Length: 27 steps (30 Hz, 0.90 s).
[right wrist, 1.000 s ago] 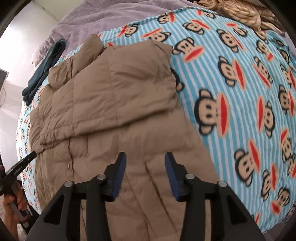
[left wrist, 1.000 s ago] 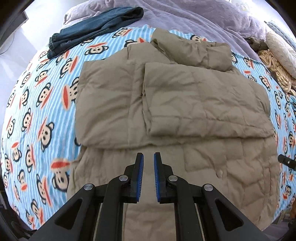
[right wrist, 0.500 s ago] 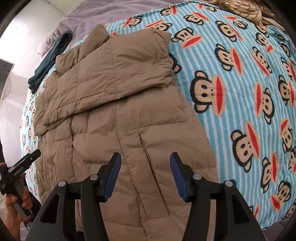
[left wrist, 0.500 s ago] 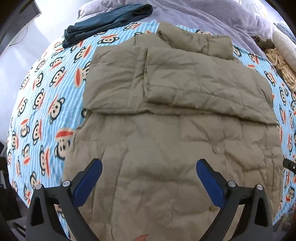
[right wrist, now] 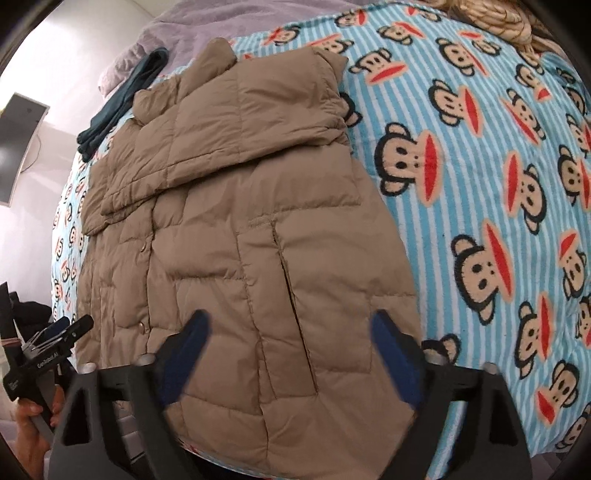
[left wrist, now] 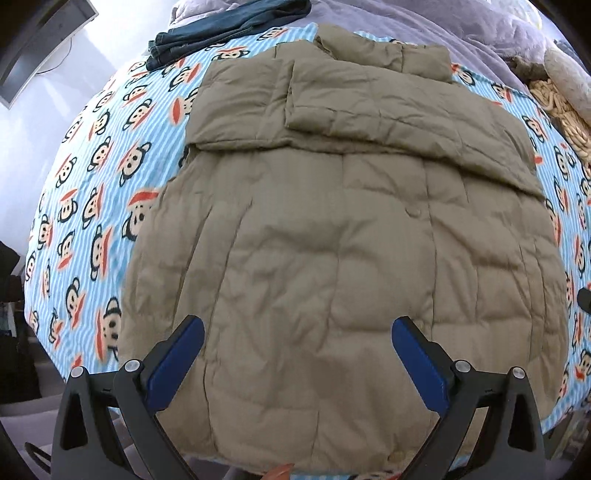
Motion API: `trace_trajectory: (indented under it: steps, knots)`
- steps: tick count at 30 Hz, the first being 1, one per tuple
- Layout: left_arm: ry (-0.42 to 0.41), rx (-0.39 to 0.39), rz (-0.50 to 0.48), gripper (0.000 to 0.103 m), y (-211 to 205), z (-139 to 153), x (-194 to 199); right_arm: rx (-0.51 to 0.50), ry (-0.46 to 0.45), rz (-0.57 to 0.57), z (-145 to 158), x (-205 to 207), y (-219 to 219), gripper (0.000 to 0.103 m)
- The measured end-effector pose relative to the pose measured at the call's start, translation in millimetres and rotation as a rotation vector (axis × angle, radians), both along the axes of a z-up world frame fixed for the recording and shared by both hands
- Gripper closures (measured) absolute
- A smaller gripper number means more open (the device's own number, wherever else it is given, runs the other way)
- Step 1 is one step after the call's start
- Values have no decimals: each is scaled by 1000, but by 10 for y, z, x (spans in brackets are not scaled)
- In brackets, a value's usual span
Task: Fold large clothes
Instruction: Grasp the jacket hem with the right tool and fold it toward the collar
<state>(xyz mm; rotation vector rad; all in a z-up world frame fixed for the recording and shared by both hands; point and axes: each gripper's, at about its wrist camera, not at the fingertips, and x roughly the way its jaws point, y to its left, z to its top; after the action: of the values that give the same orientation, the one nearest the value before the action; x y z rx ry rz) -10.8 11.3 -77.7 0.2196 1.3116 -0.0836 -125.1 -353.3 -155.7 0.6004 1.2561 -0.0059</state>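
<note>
**Khaki puffer jacket spread on monkey-print blanket**

Khaki quilted down, front side up: puffer jacket [left wrist: 332, 258] flat on a blue-striped monkey-print blanket [left wrist: 92, 177], both sleeves folded across the chest, collar at the far end. Hovering over the near hem, left gripper [left wrist: 297, 354] with blue pads splayed wide, pinching nothing. Likewise spread and empty (pads slightly blurred), right gripper [right wrist: 290, 350] above the pocket slit on the jacket's right side. Beyond the collar, folded dark jeans [left wrist: 221, 26] beside a lilac comforter [left wrist: 424, 22].
</note>
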Motion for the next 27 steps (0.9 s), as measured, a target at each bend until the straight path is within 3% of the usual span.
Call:
trace_trajectory:
  steps: [5,14,18,24,27]
  knots:
    - [-17,10,-58,1,13,97,-104,20,-23,-36,62,-97,118,0]
    - [-48,85,-174,1,237,19,-429,99,62,-133,-84,-396,523,0]
    - [-10,39,-182,1,323,-69,-618,166,71,-183,-108,-546,656,0]
    - [3,4,-176,1,499,18,-829,311,21,-318,-67,-707,649,0]
    - [11,-42,-176,1,598,-54,-778,349,2,-360,-41,-770,638,0]
